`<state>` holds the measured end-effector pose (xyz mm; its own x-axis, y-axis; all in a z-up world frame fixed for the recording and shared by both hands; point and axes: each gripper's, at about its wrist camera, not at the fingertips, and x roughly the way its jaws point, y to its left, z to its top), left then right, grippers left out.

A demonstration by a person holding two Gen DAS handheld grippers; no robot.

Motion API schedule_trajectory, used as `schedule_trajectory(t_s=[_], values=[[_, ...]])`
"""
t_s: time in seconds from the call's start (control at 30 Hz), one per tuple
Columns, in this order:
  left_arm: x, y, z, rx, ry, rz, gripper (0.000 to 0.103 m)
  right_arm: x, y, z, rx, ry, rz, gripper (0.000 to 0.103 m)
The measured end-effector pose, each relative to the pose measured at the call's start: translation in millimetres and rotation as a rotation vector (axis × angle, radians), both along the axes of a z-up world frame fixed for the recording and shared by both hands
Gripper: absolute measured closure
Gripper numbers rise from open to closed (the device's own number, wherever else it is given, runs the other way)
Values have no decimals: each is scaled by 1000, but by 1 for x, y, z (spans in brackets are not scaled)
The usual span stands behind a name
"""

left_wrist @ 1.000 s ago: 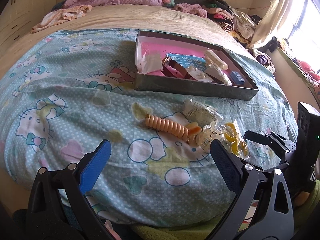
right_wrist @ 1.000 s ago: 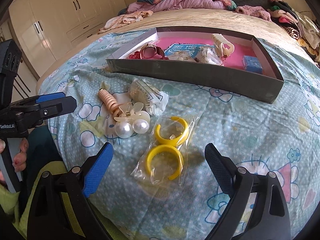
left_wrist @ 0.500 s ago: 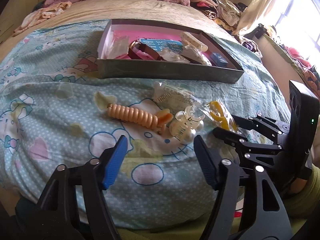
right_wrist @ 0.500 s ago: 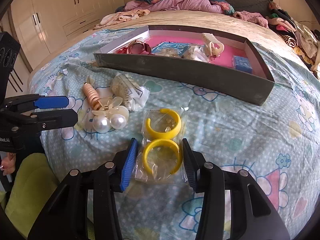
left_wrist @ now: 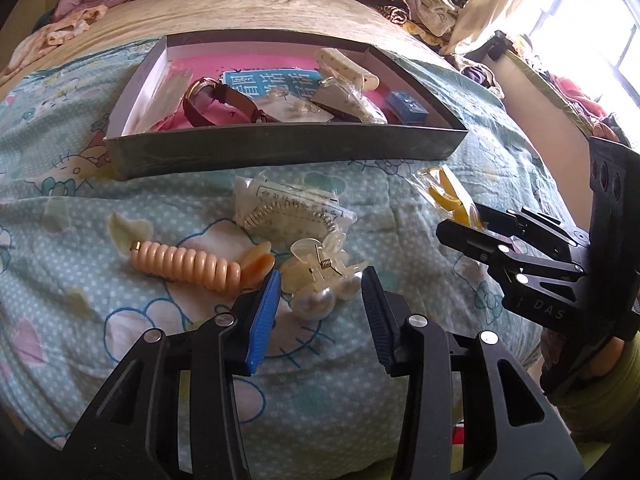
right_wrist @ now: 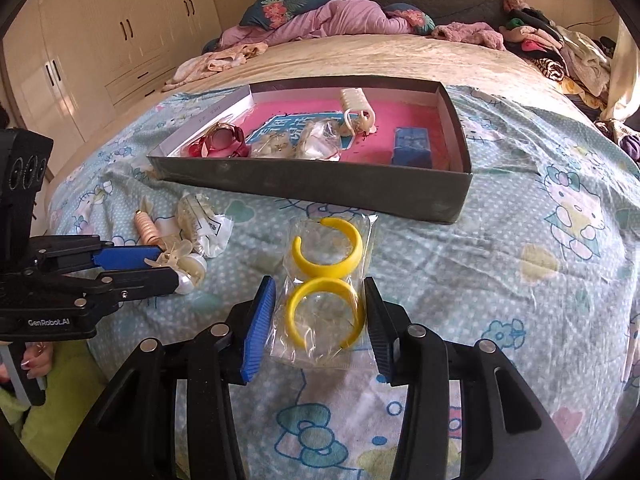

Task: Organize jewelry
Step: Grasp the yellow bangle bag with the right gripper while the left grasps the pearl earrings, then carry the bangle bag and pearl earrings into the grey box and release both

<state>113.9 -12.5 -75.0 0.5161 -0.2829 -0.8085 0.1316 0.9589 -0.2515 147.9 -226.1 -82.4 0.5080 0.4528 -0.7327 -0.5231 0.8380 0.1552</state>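
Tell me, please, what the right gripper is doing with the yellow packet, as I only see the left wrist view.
Observer: The right gripper has just been closing, and its pads now meet the sides of the clear bag.
Operator: What is inside the bag?
Observer: Two yellow hoops. The nearer hoop sits between the pads, and the farther hoop lies beyond them.
Operator: Is the bag off the bed yet?
Observer: No, it lies flat on the bedspread.
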Motion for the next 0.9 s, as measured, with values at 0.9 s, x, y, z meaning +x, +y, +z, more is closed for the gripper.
schedule_trajectory(t_s=[0.9], values=[[15,-10,44,36,-120,1,70,12,-17,49,76,-120,-31,61]])
